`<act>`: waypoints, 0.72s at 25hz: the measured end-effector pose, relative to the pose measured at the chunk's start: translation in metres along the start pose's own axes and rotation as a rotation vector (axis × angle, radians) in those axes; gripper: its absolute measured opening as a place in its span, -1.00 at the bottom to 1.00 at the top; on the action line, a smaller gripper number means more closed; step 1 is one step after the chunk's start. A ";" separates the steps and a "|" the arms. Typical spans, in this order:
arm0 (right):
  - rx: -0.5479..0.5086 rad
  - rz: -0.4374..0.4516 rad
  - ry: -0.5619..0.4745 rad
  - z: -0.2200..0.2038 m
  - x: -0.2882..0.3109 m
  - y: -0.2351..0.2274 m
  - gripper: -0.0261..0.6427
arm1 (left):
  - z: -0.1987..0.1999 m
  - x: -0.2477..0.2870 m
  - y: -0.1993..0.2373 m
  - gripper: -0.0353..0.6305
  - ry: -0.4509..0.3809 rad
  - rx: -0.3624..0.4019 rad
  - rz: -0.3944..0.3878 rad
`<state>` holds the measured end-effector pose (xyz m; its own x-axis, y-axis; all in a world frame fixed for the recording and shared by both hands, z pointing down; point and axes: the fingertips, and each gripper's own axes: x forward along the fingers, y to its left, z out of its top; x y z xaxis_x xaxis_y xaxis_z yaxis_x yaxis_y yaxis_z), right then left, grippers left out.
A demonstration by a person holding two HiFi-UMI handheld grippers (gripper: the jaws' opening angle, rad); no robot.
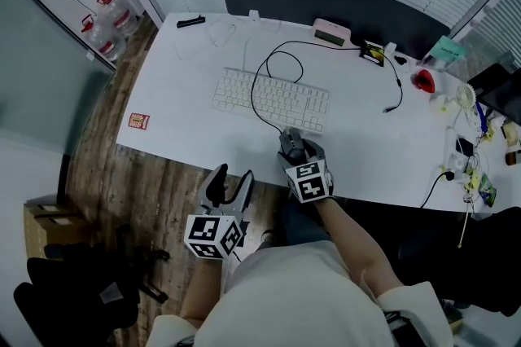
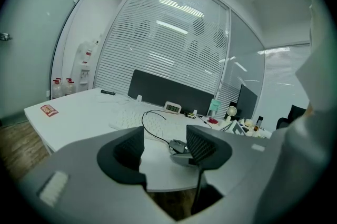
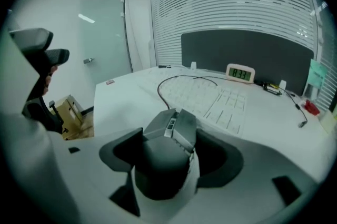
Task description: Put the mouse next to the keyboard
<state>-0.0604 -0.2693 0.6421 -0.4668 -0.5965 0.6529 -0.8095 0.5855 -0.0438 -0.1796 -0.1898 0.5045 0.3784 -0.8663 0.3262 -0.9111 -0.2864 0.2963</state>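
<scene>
A dark grey wired mouse (image 1: 291, 142) lies on the white desk (image 1: 179, 85), just in front of the white keyboard (image 1: 273, 99). Its black cable (image 1: 259, 81) loops back over the keys. My right gripper (image 1: 297, 151) is down over the mouse, jaws on either side of it. In the right gripper view the mouse (image 3: 168, 133) nearly fills the gap of the right gripper (image 3: 168, 140), with thin pale strips of desk beside each pad. My left gripper (image 1: 230, 181) hangs open and empty off the desk's front edge. From the left gripper (image 2: 166, 146) I see the mouse (image 2: 179, 145) ahead.
A digital clock (image 1: 331, 32) stands at the desk's back, a black pen (image 1: 190, 21) at the back left, a red sticker (image 1: 139, 121) near the left corner. A loose black cable (image 1: 396, 89) and small clutter (image 1: 468, 150) fill the right end. A black office chair (image 1: 73, 288) stands on the floor.
</scene>
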 end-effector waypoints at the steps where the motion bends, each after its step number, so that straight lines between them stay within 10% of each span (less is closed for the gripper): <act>1: 0.006 0.001 -0.017 0.004 -0.005 -0.001 0.02 | 0.002 0.001 -0.001 -0.13 -0.002 0.002 -0.001; 18: 0.014 -0.158 -0.121 0.044 -0.058 -0.112 0.01 | 0.026 0.046 -0.045 -0.13 -0.016 0.031 -0.081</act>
<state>0.0419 -0.3248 0.5762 -0.3726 -0.7424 0.5568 -0.8803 0.4726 0.0410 -0.1249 -0.2275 0.4833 0.4485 -0.8461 0.2880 -0.8824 -0.3681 0.2929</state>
